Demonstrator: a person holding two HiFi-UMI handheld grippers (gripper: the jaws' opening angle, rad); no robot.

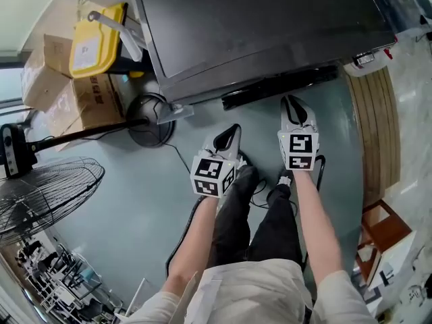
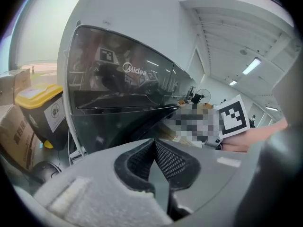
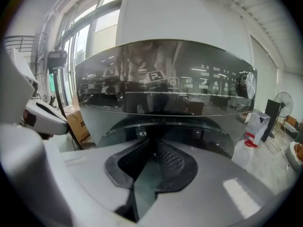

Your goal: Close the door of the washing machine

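Note:
The dark grey washing machine (image 1: 256,25) fills the top of the head view. Its round dark door (image 1: 280,86) lies along the machine's front, about parallel to it; I cannot tell whether it is latched. In the right gripper view the door (image 3: 165,126) curves just beyond the jaw tips, under the control panel (image 3: 213,86). My right gripper (image 1: 293,106) points at the door from close by, its jaws shut and holding nothing. My left gripper (image 1: 233,135) sits lower left, farther from the door (image 2: 137,115), also shut and holding nothing.
A yellow bin (image 1: 94,39) and cardboard boxes (image 1: 61,86) stand left of the machine. A fan's round base (image 1: 150,117) rests near the machine's left corner, its cage (image 1: 40,194) at far left. A curved wooden panel (image 1: 378,127) lines the right. Cables (image 1: 185,174) trail by the person's legs.

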